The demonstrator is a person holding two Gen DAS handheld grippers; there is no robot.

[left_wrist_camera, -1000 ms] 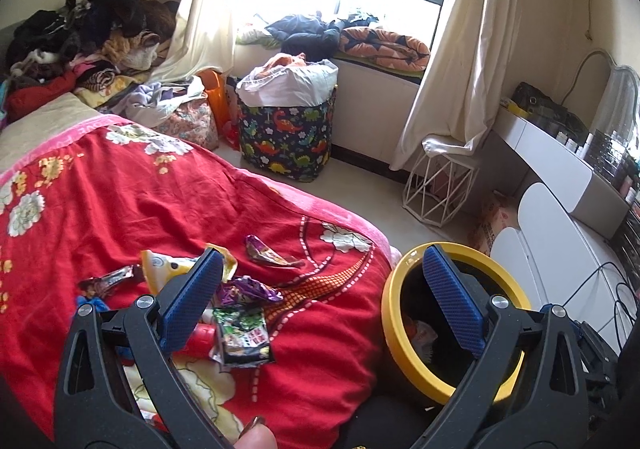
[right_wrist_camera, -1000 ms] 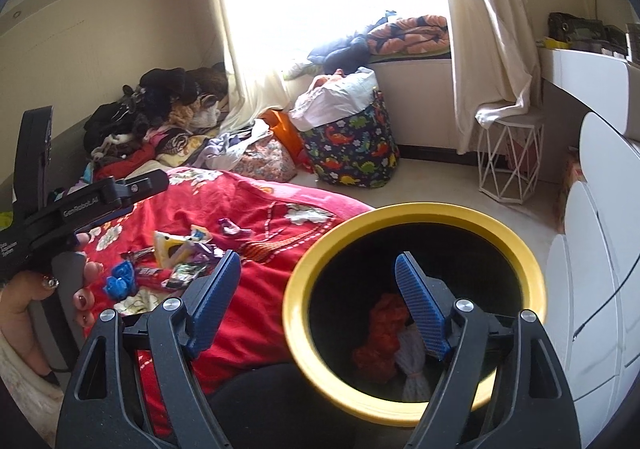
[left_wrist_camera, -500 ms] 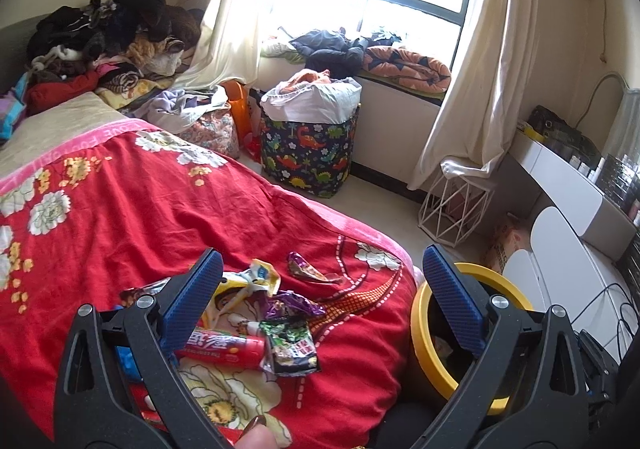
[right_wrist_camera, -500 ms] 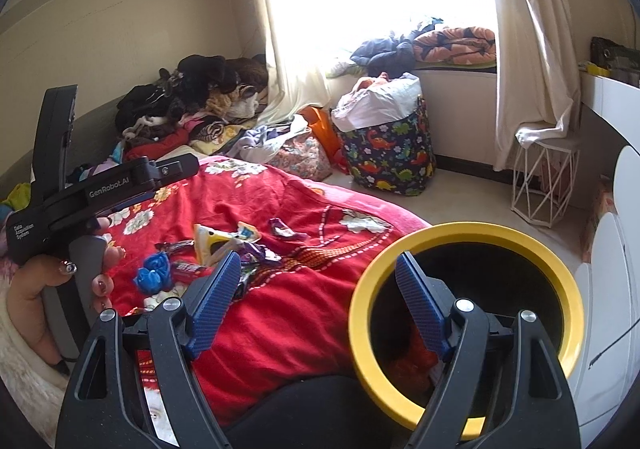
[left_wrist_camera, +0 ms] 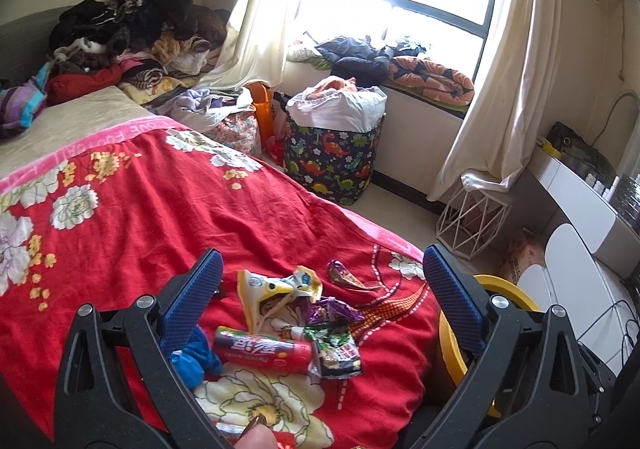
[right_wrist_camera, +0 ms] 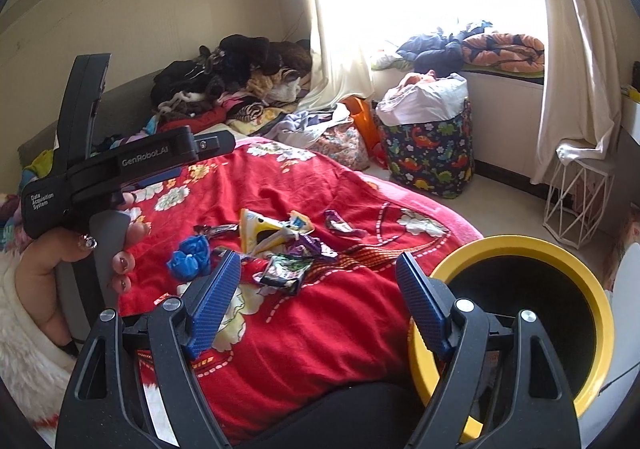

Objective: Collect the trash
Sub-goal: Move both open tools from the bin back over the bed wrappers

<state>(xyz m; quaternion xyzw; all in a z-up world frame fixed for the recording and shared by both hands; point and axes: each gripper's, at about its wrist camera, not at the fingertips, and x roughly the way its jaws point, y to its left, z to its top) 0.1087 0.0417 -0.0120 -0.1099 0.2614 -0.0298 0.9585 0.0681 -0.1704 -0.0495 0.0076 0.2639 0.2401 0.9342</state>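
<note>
Both views have swung off the yellow bin (right_wrist_camera: 516,249), now at four o'clock, onto the wrappers (left_wrist_camera: 304,313) littering the bed (left_wrist_camera: 132,209), with the left hand-held gripper (left_wrist_camera: 320,301) and right hand-held gripper (right_wrist_camera: 318,297) wide open, empty, so another pickup looks due.

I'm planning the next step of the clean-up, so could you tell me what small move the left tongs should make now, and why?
Probably ease the left tongs forward and down onto the red cylindrical tube. Both tongs are open and empty, the tube lies between the left pair's blue pads on the red floral bedspread, among the wrappers, and the yellow-rimmed black bin stands beside the bed.
</note>
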